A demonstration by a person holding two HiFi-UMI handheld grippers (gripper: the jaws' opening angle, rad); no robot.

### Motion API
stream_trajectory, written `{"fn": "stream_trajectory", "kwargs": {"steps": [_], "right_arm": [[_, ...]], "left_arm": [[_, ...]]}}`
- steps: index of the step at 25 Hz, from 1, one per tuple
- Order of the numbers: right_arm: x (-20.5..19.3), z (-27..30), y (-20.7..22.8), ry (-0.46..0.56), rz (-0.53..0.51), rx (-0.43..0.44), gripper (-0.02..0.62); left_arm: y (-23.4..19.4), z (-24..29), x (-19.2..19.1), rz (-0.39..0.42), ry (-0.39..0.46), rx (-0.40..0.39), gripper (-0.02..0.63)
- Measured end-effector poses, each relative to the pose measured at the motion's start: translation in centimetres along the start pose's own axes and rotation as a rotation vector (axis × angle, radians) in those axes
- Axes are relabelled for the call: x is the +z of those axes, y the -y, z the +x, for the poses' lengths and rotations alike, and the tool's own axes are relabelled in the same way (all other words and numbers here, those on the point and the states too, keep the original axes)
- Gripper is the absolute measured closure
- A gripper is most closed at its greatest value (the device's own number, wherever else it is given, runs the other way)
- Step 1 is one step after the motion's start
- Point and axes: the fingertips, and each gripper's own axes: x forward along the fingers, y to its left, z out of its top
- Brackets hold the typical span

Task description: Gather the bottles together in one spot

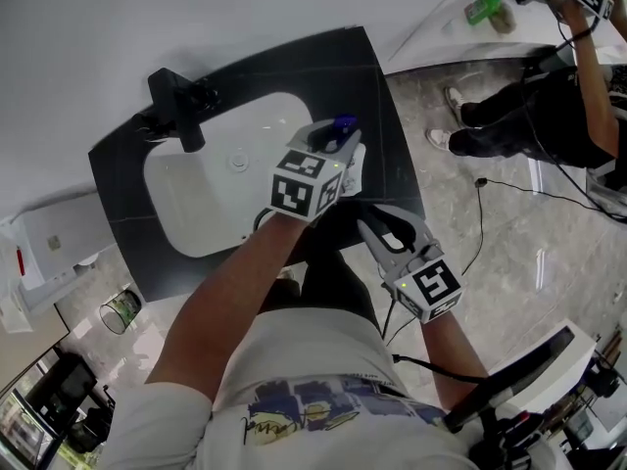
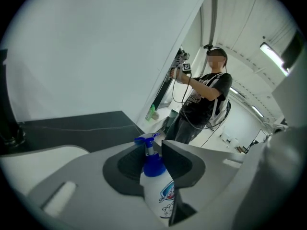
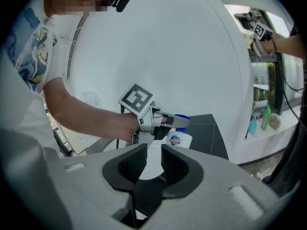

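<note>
The jaws of the left gripper (image 2: 154,153) are closed on a bottle (image 2: 156,188), with the dark pads pressed against its sides just below the blue spray head. The jaws of the right gripper (image 3: 149,158) are parted with nothing between them (only the white of the sink shows through the gap).

The bottle is held upright. This posture is judged to keep the trigger head clear of the pads and to let the base be set down flat at the gathering spot. The grip is taken high on the body, near the shoulder, so that little of the bottle is left above the pads to tip.

In the head view the bottle (image 1: 353,157) is held at the right rim of the sink (image 1: 186,213), over the black worktop (image 1: 387,96). Whether its base is clear of the surface cannot be told. The right gripper (image 1: 380,225) is held at the front edge of the worktop, near the left one but apart from it, presumably in reserve for a further bottle.

The bottle is seen as a white plastic body with a blue collar and a blue trigger sprayer. A round blue-and-red label is fixed to it, with print beneath. No second bottle is made out on this worktop; a green bottle (image 1: 482,8) stands well apart, beside another person (image 1: 549,106).
</note>
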Motion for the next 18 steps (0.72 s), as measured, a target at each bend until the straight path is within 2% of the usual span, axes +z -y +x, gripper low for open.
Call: {"fn": "stream_trajectory", "kwargs": {"steps": [5,9,14,18], "right_arm": [[1.1,0.8,-1.4,0.001,-0.021,0.025,0.506],[0.9,1.1,-2.3,-0.007,-0.032,0.031,0.506],[0.8,1.1,-3.3,-0.010,-0.037,0.035,0.506],[0.8,0.9,-3.7,-0.013,-0.053,0.033,0.506]], "left_arm": [[1.6,-2.0,1.2,0.154,0.083,-0.027,0.499],[2.8,-3.2,1.3,0.286,0.115,-0.035,0.502],[3.8,-4.4,0.7,0.384,0.141,-0.037,0.505],[4.3,-5.3,0.6,0.423,0.169,-0.034,0.508]]}}
